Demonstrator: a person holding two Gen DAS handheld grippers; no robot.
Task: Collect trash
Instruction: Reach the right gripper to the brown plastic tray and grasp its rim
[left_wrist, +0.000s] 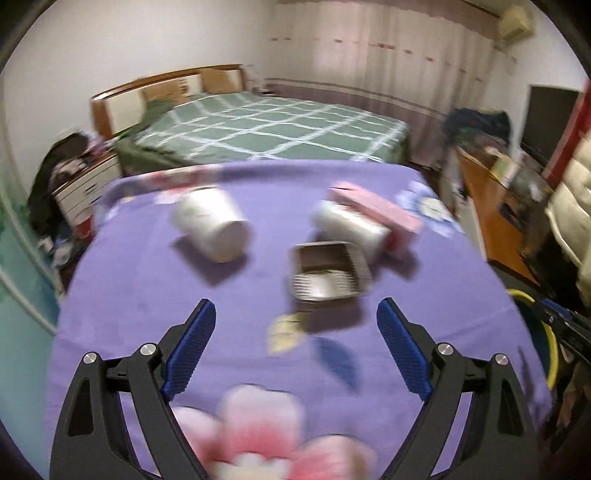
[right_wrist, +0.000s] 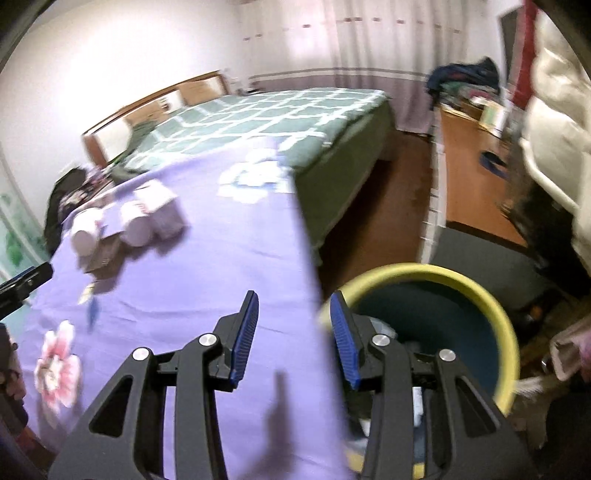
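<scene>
Left hand-held gripper (left_wrist: 295, 325) hovers with its black jaws spread wide and nothing between the ribbed blue pads (left_wrist: 190, 347), above a counter (left_wrist: 147, 288) draped in smooth purple cloth printed with pink flowers. Just ahead lies a small yellowish scrap (left_wrist: 284, 330), flat on the cloth, and beyond it a rectangular foil tray (left_wrist: 327, 271) with crimped walls. Behind the tray, a white cylindrical cup (left_wrist: 351, 225) lies tipped against a flat pink box (left_wrist: 376, 208); a second white cup (left_wrist: 212, 225) lies on its side well to the left, apart from the others. Right hand-held gripper (right_wrist: 293, 317) is also parted and empty, its fingers straddling the counter's edge beside a round dark-blue bin (right_wrist: 436, 317) with a yellow rim, standing on the floor with pale litter blurred inside. Motion blurs both views. A bed (left_wrist: 266, 125) with a green checked cover fills the background.
</scene>
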